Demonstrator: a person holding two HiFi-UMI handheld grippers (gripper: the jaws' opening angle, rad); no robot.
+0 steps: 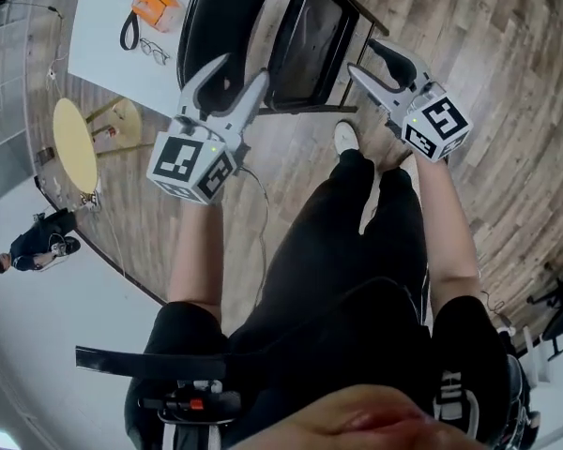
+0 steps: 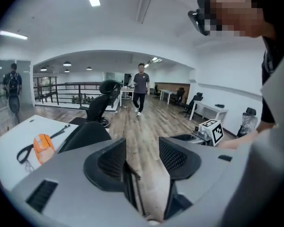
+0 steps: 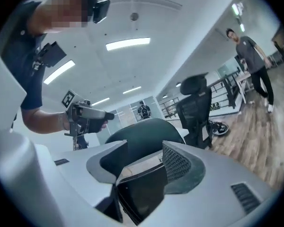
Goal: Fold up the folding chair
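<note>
Found folding chair (image 1: 310,40) standing, long side pointing away from shoe (image 1: 345,137); left gripper (image 1: 244,71), right gripper (image 1: 361,57) both released, empty.

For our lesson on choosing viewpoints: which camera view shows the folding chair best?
The head view: it shows the folding chair from above, backrest, seat and frame together. The left gripper view catches only the dark top of its backrest; the right gripper view shows only part of it, close up.

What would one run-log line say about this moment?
left gripper: open, empty | right gripper: open, empty | black folding chair: on wooden floor, ungripped
</note>
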